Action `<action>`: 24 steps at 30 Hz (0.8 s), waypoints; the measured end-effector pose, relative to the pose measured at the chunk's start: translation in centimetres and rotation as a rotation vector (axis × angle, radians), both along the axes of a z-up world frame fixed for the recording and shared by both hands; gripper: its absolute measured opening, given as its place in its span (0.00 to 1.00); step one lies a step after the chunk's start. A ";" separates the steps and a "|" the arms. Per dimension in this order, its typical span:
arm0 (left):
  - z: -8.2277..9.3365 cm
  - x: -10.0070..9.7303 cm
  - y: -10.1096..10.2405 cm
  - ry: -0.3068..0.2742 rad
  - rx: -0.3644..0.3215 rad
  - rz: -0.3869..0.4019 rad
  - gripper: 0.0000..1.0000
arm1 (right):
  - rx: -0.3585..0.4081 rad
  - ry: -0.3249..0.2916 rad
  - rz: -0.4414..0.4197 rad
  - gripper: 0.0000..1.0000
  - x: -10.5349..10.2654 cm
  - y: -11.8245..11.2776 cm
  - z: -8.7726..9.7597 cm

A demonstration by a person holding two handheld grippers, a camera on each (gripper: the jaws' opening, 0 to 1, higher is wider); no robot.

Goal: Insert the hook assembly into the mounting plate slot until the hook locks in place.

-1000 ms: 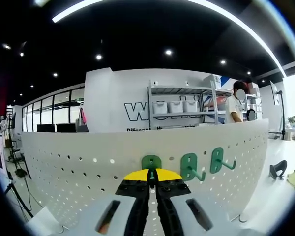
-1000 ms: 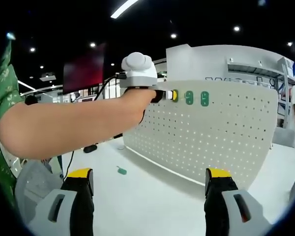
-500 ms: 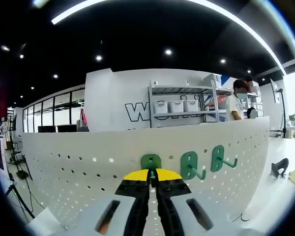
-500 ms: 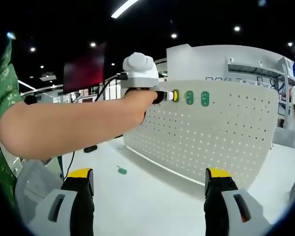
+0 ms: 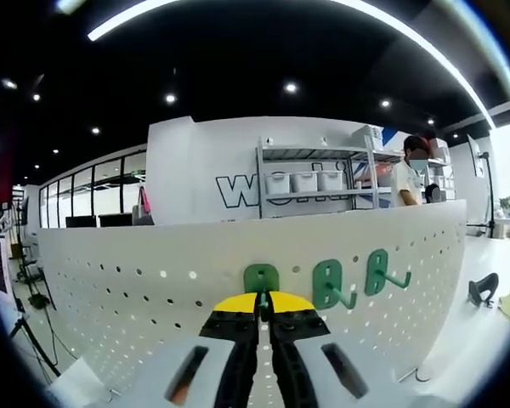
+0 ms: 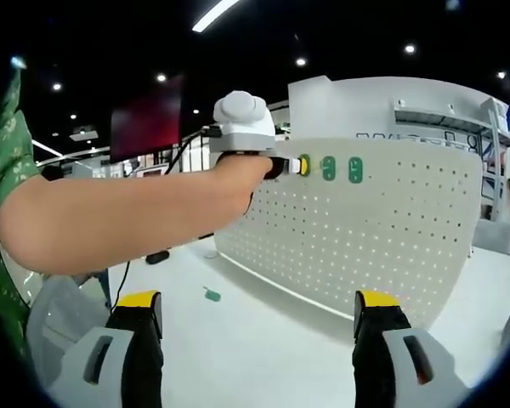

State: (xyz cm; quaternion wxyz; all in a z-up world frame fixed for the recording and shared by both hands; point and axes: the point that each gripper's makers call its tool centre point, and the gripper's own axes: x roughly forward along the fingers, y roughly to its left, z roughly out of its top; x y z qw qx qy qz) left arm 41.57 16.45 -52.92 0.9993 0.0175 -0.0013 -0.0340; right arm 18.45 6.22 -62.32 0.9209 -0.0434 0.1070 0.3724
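A white pegboard mounting plate (image 5: 136,280) stands upright on the table, and it also shows as the pegboard (image 6: 391,229) in the right gripper view. Three green hooks sit in a row near its top edge. My left gripper (image 5: 263,303) is shut on the leftmost green hook (image 5: 261,278), whose back plate lies against the board. Two more green hooks (image 5: 327,285) (image 5: 376,274) hang to its right. In the right gripper view a person's bare arm (image 6: 127,212) holds the left gripper (image 6: 296,165) at the board beside those hooks (image 6: 328,167). My right gripper (image 6: 257,327) hangs open over the table, holding nothing.
A loose green piece (image 6: 211,295) lies on the white table (image 6: 263,331) in front of the board. A dark object (image 5: 482,291) rests on the table at the right. A shelf with white bins (image 5: 304,183) and a person (image 5: 405,183) stand behind the board.
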 end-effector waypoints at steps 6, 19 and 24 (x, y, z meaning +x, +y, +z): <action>-0.1 0.2 0.0 0.014 0.001 0.000 0.03 | -0.004 0.007 0.000 0.95 0.0 -0.1 -0.3; -0.4 0.6 0.3 0.016 0.014 0.008 0.03 | -0.004 0.012 -0.002 0.95 0.0 -0.3 -0.5; -0.3 0.7 0.4 0.011 0.027 0.012 0.04 | -0.002 0.012 -0.004 0.95 0.1 -0.3 -0.5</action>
